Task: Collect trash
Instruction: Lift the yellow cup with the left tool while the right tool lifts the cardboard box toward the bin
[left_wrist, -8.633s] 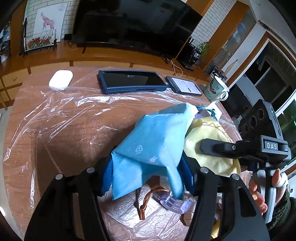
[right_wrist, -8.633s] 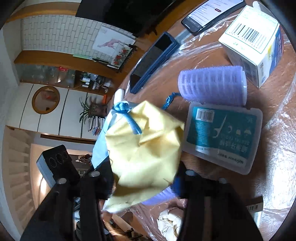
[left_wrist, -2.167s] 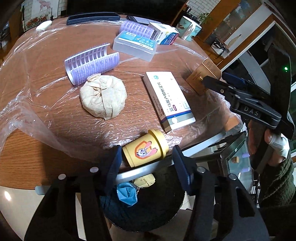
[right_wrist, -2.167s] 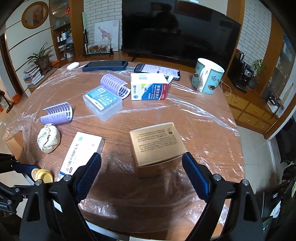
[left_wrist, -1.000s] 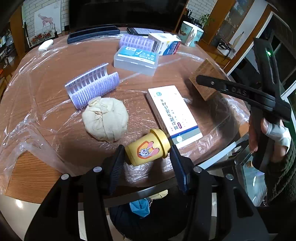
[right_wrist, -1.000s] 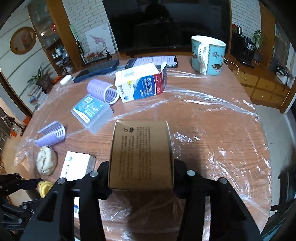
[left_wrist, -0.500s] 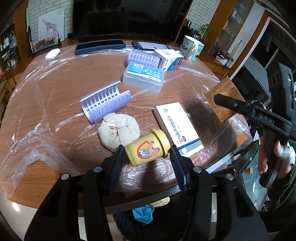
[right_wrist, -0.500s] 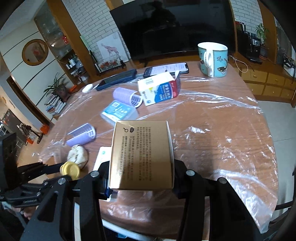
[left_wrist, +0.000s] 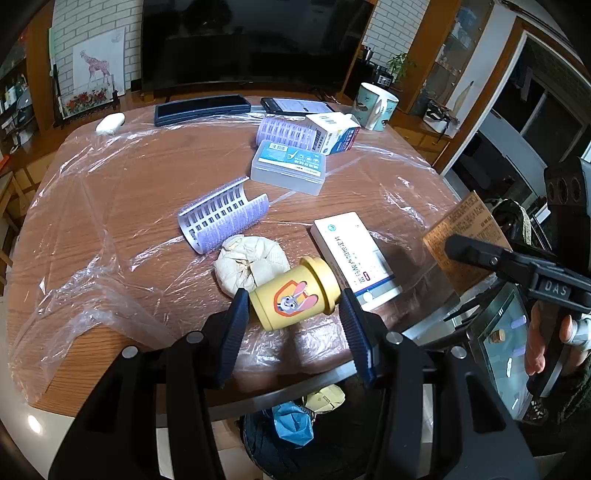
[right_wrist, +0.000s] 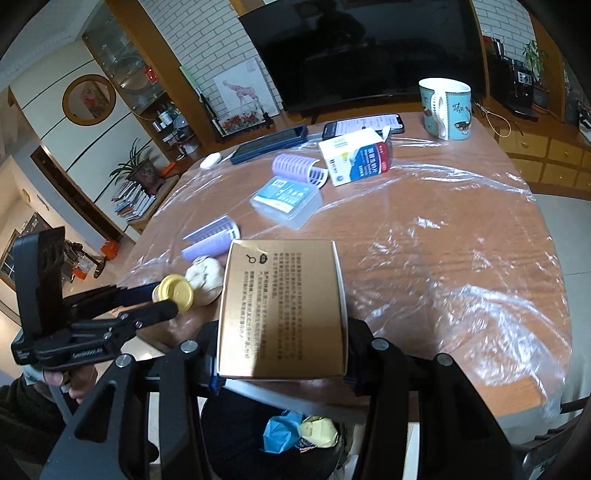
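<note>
Trash in hand comes first: the yellow canister (left_wrist: 293, 295) with a cartoon rabbit on it lies sideways between the pads of the left gripper (left_wrist: 293, 314), which are closed onto its two ends, and it looks lifted just off the near edge of the table (left_wrist: 110, 177). The right gripper (right_wrist: 282, 354) is clamped on the sides of the gold carton (right_wrist: 282, 310), also raised, over the near rim.

Both loads appear meant for the dark bin (left_wrist: 258, 443) on the floor just below the table edge, where a blue wad (right_wrist: 280, 430) and a yellow wad (right_wrist: 319, 430) already lie. To do this well, I would draw each gripper back past the rim before lowering, keep the squeeze steady, and release only once over the bin mouth; the canister is round and could roll out of the pads if tilted.

Crinkled plastic sheet (left_wrist: 85, 302) hangs loose over the near corner and could snag a finger. Just beyond the canister sit a crumpled paper ball (left_wrist: 251, 264), a white medicine box (left_wrist: 354, 254) and a purple hair roller (left_wrist: 221, 218). Farther off are a clear plastic case (left_wrist: 288, 168), a small carton (left_wrist: 334, 133), a mug (left_wrist: 375, 105) and a phone (left_wrist: 295, 105). The right half of the table is bare sheet, giving room there.
</note>
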